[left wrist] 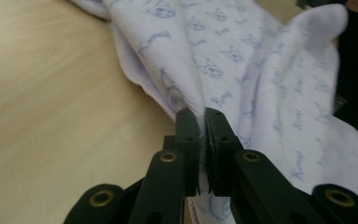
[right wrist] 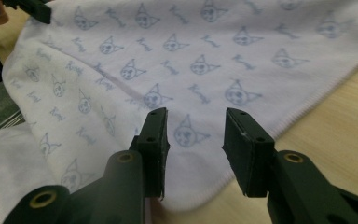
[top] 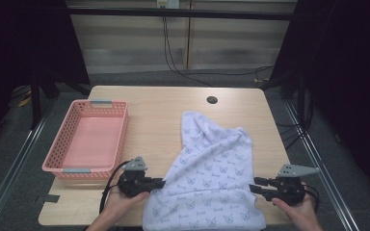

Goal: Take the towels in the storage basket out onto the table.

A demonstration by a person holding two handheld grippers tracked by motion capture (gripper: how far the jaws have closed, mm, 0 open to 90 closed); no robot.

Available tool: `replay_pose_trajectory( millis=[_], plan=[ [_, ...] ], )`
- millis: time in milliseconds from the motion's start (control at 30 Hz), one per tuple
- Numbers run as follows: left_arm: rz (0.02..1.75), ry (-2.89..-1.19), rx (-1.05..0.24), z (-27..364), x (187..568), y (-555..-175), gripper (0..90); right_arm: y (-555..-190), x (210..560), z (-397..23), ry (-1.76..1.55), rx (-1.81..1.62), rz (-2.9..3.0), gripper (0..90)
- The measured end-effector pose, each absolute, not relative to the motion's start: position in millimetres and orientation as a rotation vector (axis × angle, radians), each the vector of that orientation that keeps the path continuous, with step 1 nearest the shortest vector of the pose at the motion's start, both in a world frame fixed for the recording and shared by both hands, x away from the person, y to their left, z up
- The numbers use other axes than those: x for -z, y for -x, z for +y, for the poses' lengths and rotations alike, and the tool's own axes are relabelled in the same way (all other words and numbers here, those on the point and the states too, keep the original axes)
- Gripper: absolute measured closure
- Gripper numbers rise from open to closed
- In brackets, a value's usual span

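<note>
A white cloth (top: 212, 163) printed with small blue cat faces lies spread over the right half of the wooden table (top: 154, 103), its near edge hanging over the front. My left gripper (top: 163, 183) is at the cloth's left edge; in the left gripper view it (left wrist: 203, 114) is shut on a pinched fold of the cloth (left wrist: 261, 70). My right gripper (top: 251, 185) sits at the cloth's right edge. In the right gripper view it (right wrist: 196, 126) stands open over a corner of the cloth (right wrist: 191, 46), with its pads off the fabric.
An empty pink plastic basket (top: 101, 103) stands on the left of the table. A round cable hole (top: 212, 100) is near the far edge. Bare wood lies between basket and cloth. Dark frames and cables flank the table.
</note>
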State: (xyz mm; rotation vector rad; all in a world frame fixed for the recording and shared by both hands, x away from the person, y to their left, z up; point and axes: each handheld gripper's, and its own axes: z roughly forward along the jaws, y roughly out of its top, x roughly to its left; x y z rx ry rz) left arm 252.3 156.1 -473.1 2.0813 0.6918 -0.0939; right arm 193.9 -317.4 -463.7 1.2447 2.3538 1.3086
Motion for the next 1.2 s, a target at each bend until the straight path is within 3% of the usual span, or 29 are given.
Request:
replay_pose_trajectory(
  millis=[133,267,500,667,700,800,833,867,933,967,1200],
  plan=[
    [0.68,-2.068,0.1,169.6,469.9,-230.7,82.2,-172.8,460.7,-310.8,-1.238,-1.33,2.335,58.3],
    [0.722,-2.028,0.098,167.8,469.6,-246.0,67.8,-175.9,461.5,-301.6,-1.238,-1.327,2.343,55.5],
    [0.809,-2.031,0.045,138.9,481.6,-300.5,67.8,-230.7,470.0,-283.1,-1.223,-1.249,2.353,54.4],
    [0.83,-2.078,0.034,118.5,493.8,-316.3,57.8,-269.8,484.8,-266.1,-1.205,-1.156,2.398,49.8],
    [0.807,-2.104,0.046,115.9,495.3,-315.0,58.6,-274.0,488.3,-263.0,-1.193,-1.145,2.416,49.5],
    [0.73,-2.153,0.068,110.5,496.7,-307.1,82.4,-276.6,496.8,-255.3,-1.17,-1.073,2.462,48.9],
    [0.729,-2.15,0.069,109.6,495.6,-304.5,84.3,-274.8,499.2,-253.5,-1.153,-1.047,2.471,49.5],
    [0.736,-2.136,0.073,110.3,493.2,-302.6,84.7,-272.0,499.5,-252.4,-1.136,-1.04,2.461,54.7],
    [0.726,-2.078,0.105,113.2,485.9,-298.0,85.0,-266.7,497.1,-252.1,-1.112,-1.031,2.494,79.1],
    [0.702,-2.063,0.112,114.8,481.3,-294.8,85.0,-263.5,496.8,-252.6,-1.115,-1.047,2.511,84.4],
    [0.564,-2.063,0.226,107.9,470.4,-249.6,84.7,-225.3,486.1,-267.3,-1.132,-1.093,2.576,88.1]
  ],
)
